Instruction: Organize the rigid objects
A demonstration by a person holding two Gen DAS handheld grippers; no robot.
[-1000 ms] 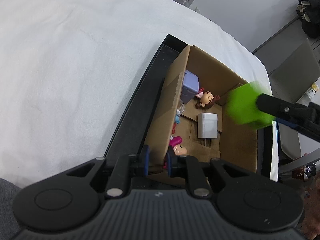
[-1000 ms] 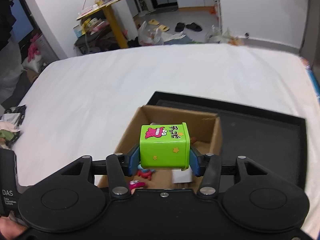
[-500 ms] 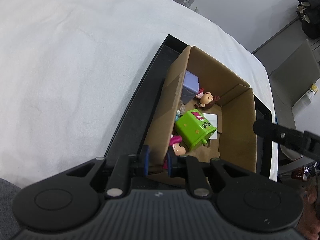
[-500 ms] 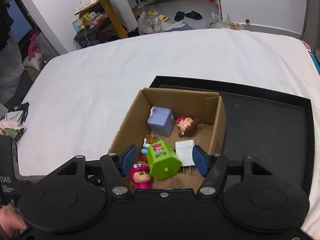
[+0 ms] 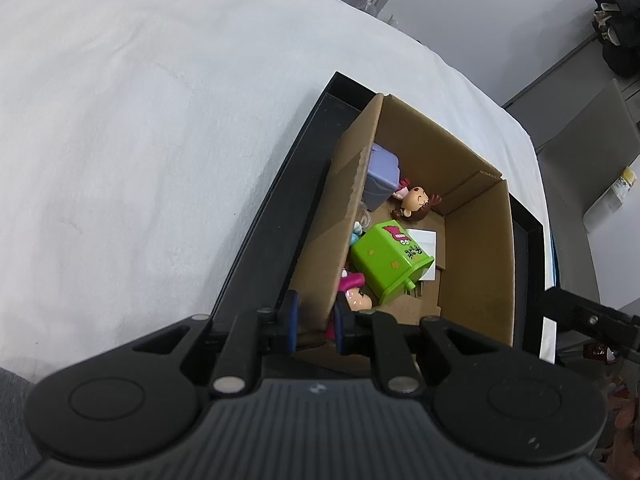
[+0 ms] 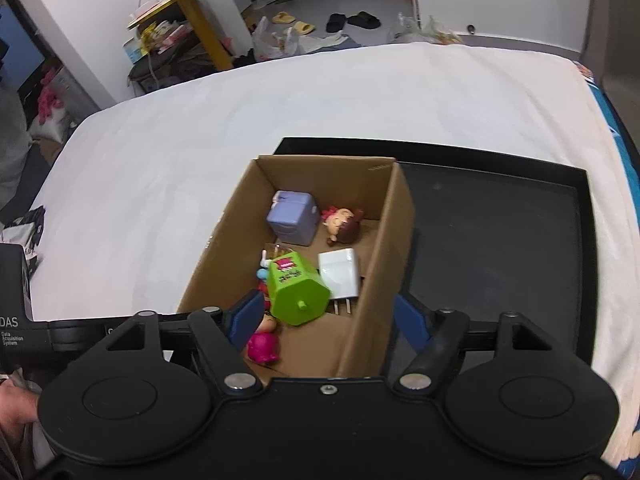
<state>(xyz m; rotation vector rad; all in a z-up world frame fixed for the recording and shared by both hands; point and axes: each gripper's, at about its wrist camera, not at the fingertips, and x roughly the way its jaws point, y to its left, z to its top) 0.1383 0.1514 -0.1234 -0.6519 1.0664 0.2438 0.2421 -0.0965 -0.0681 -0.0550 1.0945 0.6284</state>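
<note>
Progress looks far along: cardboard box (image 6: 394, 216) sits on black tray (image 6: 500, 216) at frame centre of the right wrist view, w/ several rigid items already inside. Green tin (image 6: 296, 288) lies tipped on its side on the box floor, lower centre, leaning against white charger (image 6: 339, 274) just to its right. Purple cube (image 6: 293, 217) and brown-haired figurine (image 6: 343, 222) sit toward the far end of the box, upper centre. Pink figurine (image 6: 262, 345) is at the near end, lower left, partly behind the blue pad. A small blue-white toy is tucked btwn tin and left wall; too hidden to ID.

Right gripper (image 6: 326, 318) hangs above the near end of the box, jaws spread and they've just been opening wider; nothing btwn the pads, tin is clear of them and resting below.

Left gripper (image 5: 316, 320), lower centre of the left wrist view, is clamped on the box's near wall, pads either side of the cardboard, prob. to steady it.

Tray beside the box and white bedsheet (image 6: 280, 100) show no loose items in either view, so I'd judge little or nothing is left, though areas off-frame can't be checked. Tin could be righted if neatness counts.
</note>
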